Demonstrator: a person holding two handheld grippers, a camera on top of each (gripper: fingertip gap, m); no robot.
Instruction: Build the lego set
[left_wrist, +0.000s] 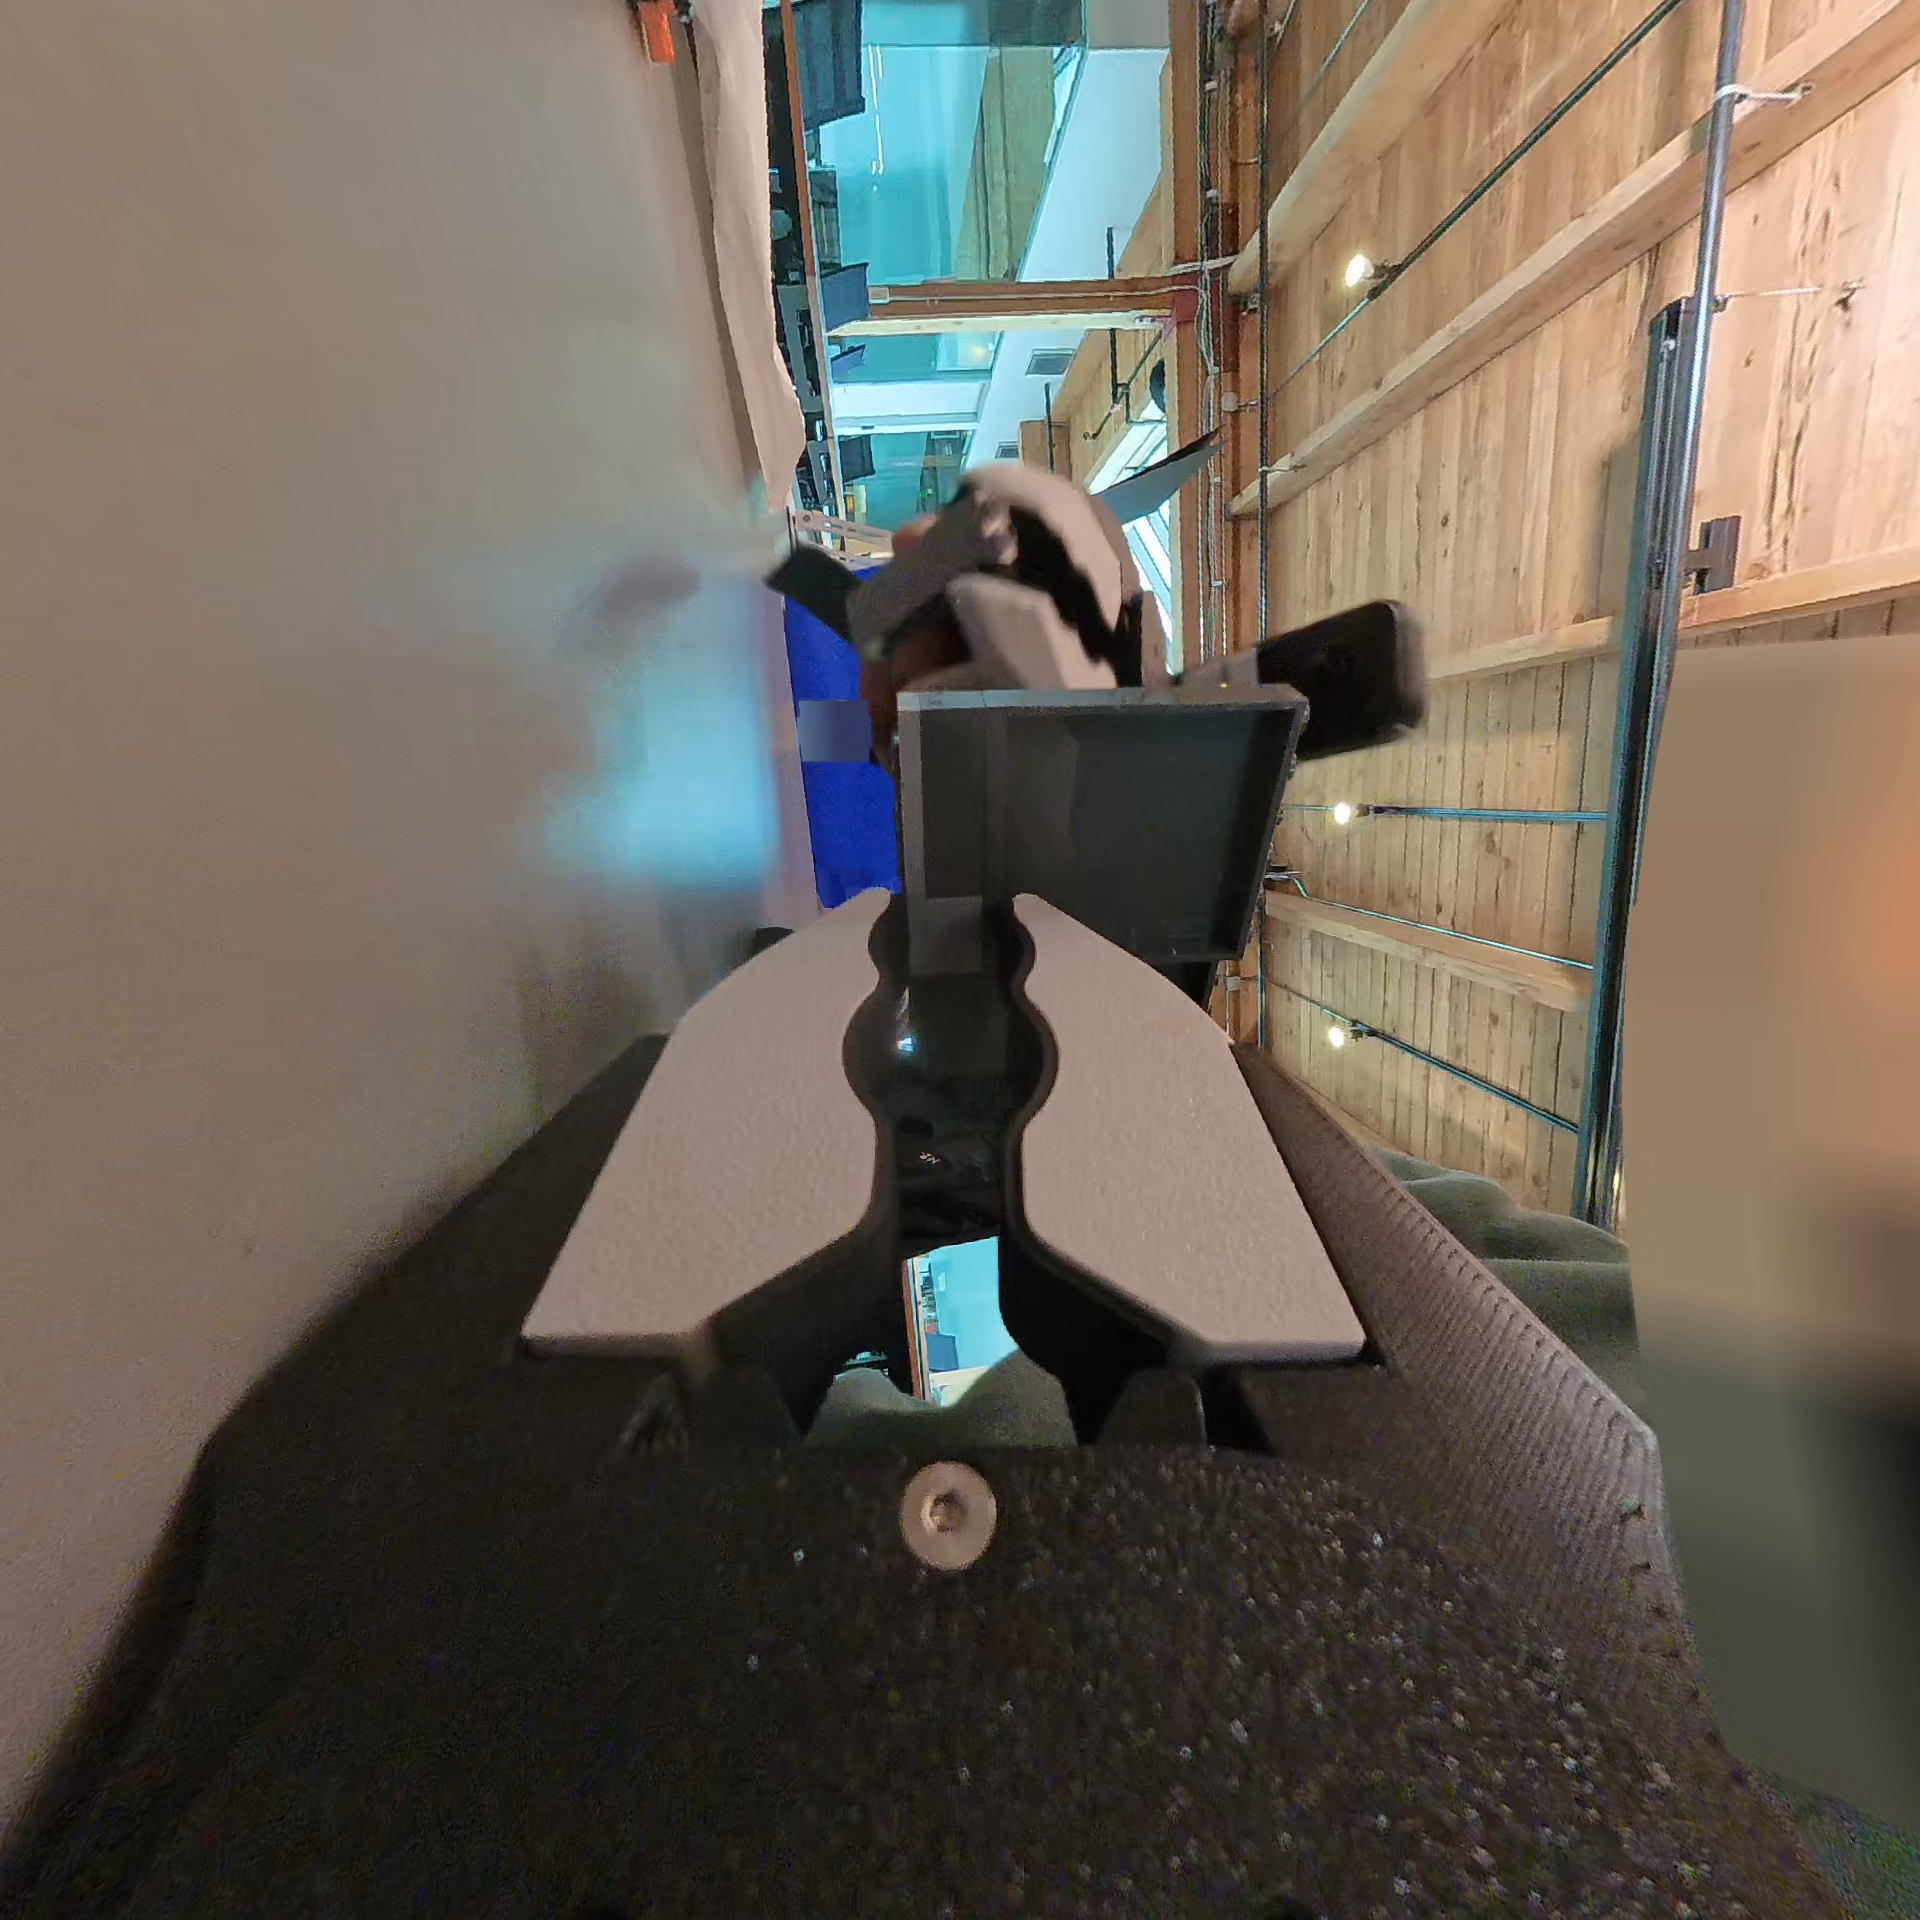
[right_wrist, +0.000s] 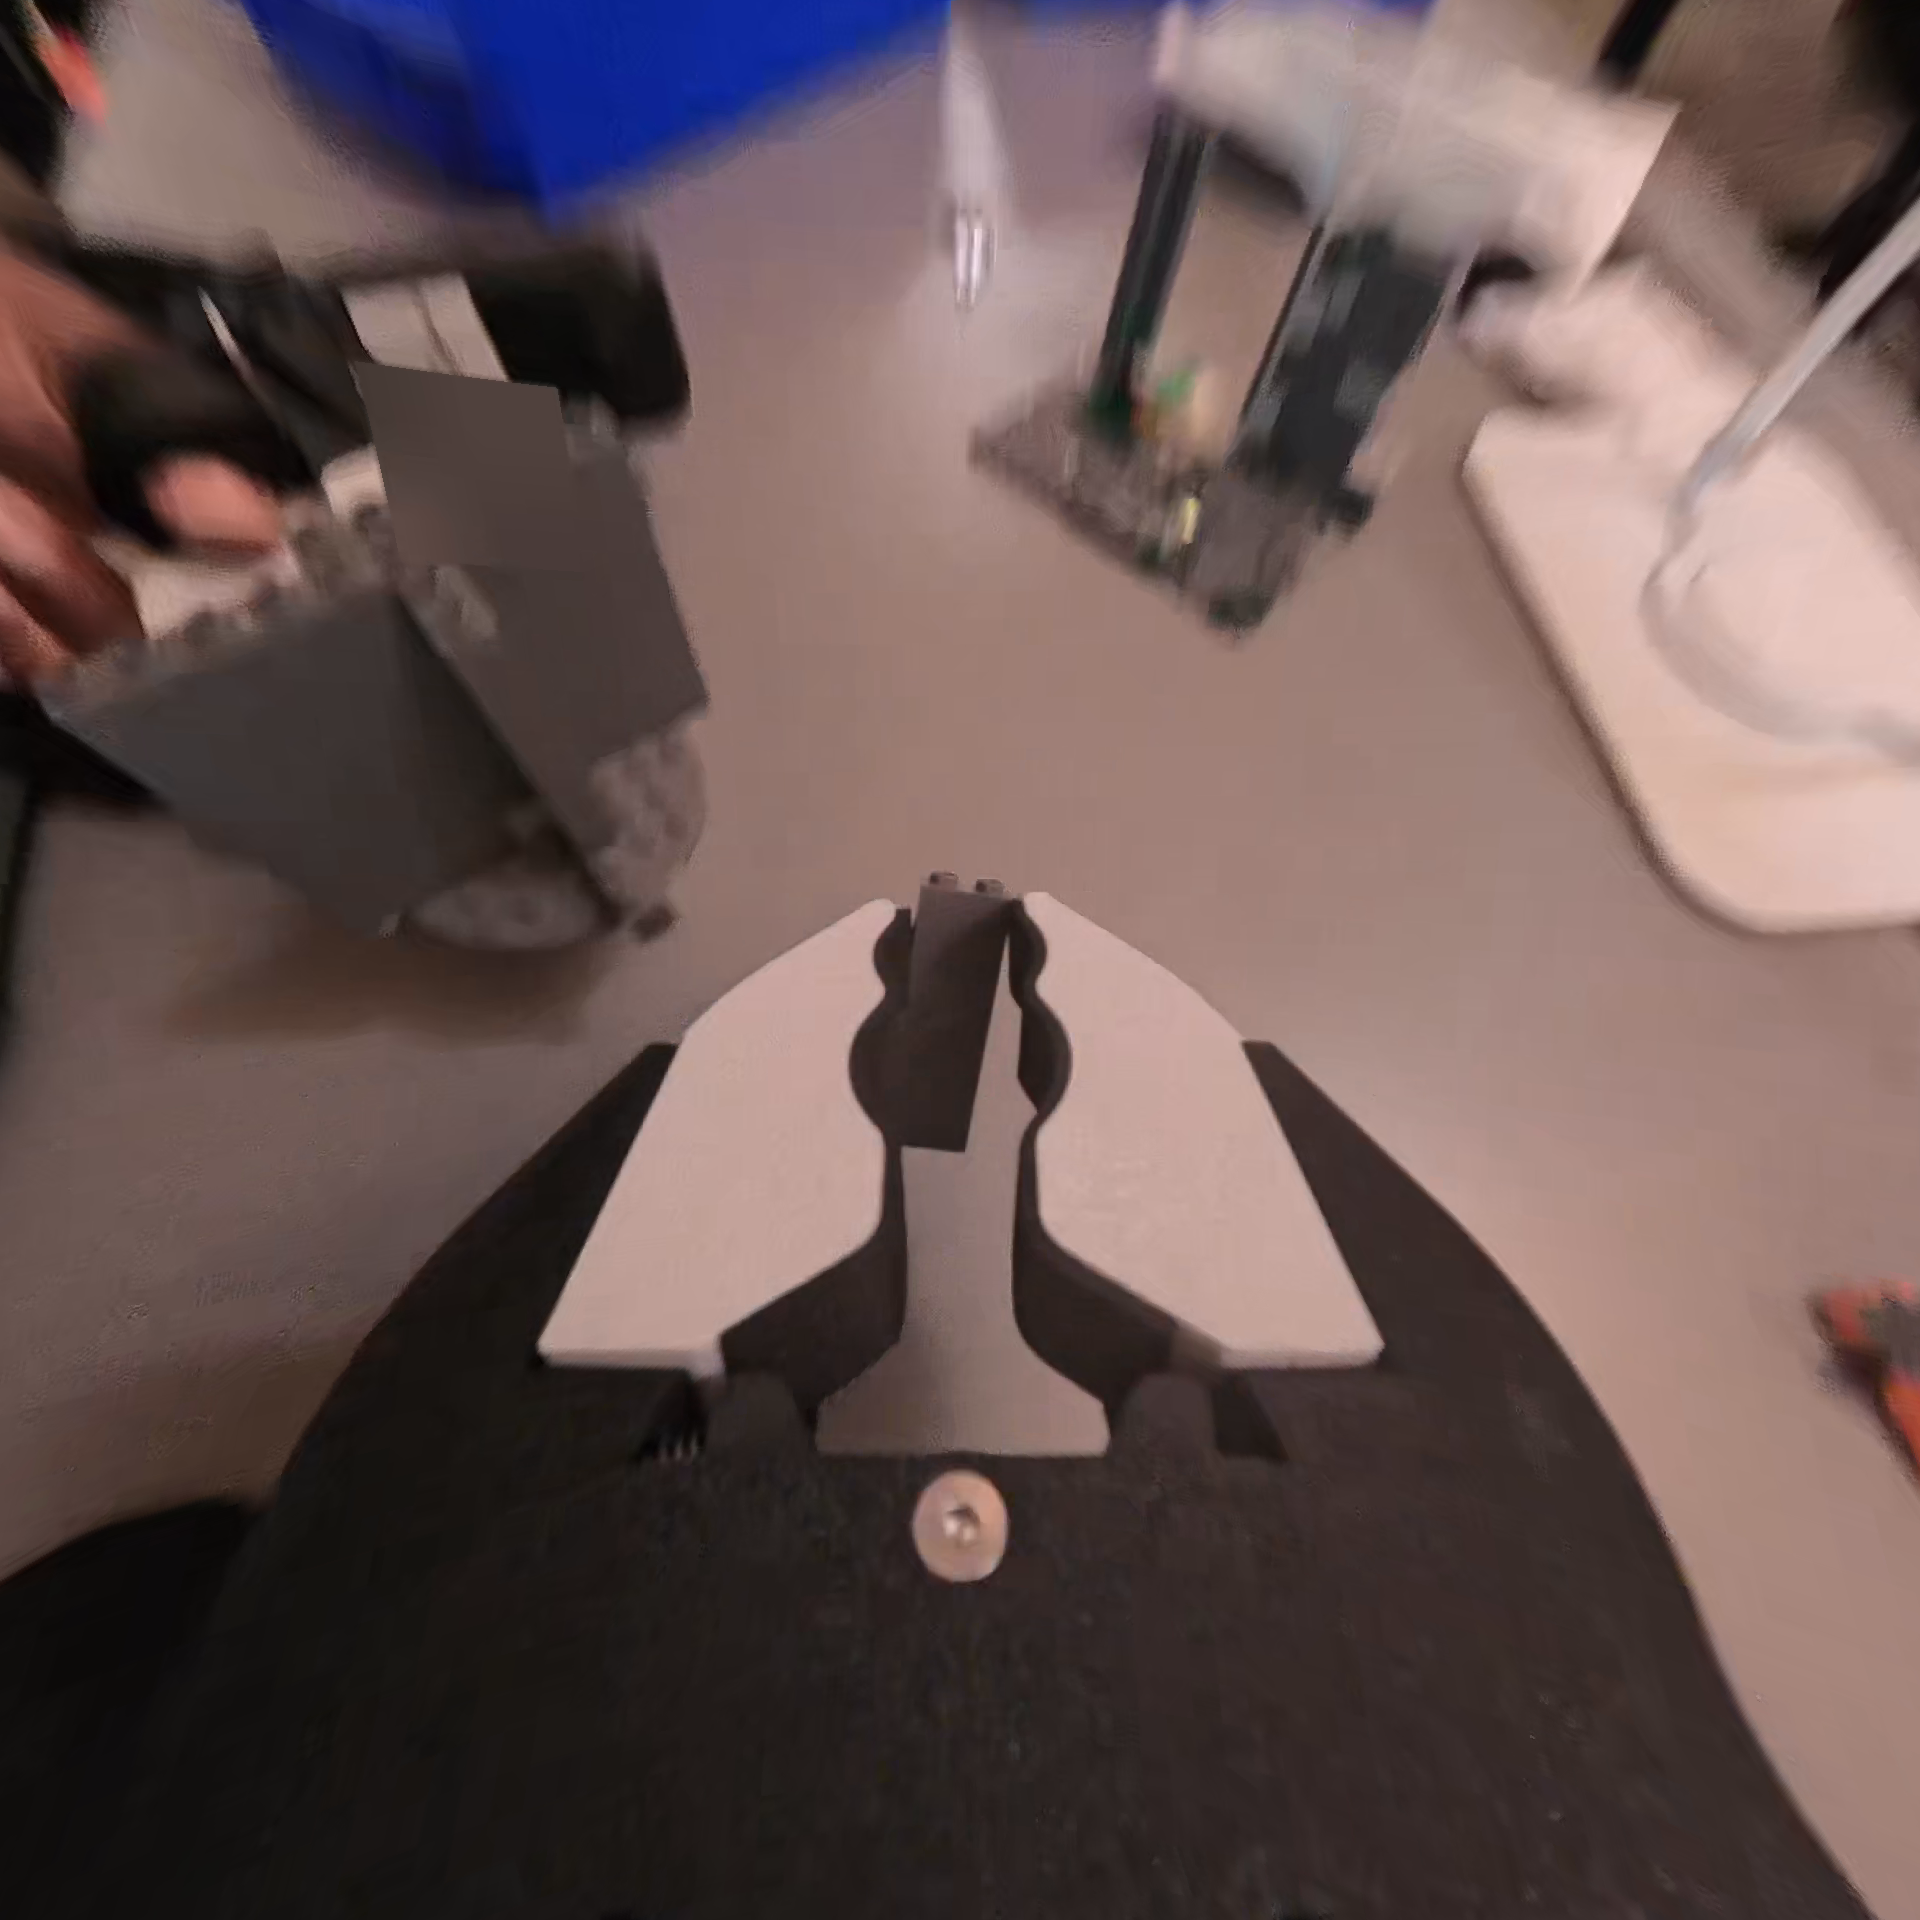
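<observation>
Left wrist view, rolled sideways: my left hand-held gripper (left_wrist: 945, 920) has its pale grey fingers (left_wrist: 748, 1122) closed narrow on the edge of a dark grey lego panel assembly w/ a raised rim (left_wrist: 1091, 821), held up in the air. Beyond it I see the right hand-held gripper (left_wrist: 1023, 613), blurred, w/ a black camera block (left_wrist: 1351, 675) on it. Beige worktop (left_wrist: 312, 520) fills the left side of the frame; wooden plank ceiling (left_wrist: 1455, 416) on the right.

Right wrist view, heavy motion blur: my right hand-held gripper (right_wrist: 958, 909) pinches a small dark grey lego brick (right_wrist: 948, 1013), slim, studs at the far end, tilted a bit between the tips. At frame left the same dark grey panel assembly (right_wrist: 416, 707) shows w/ studded light grey parts on it, held above the worktop (right_wrist: 935, 707) by the left gripper; a hand (right_wrist: 62, 499) is on its handle. Farther back, a partly built dark lego model w/ tall black pillars on a baseplate (right_wrist: 1195, 457) stands on the worktop, well apart from both. White tray (right_wrist: 1714, 707) at right, can't tell contents. Blue bin (right_wrist: 540, 83) at top.
</observation>
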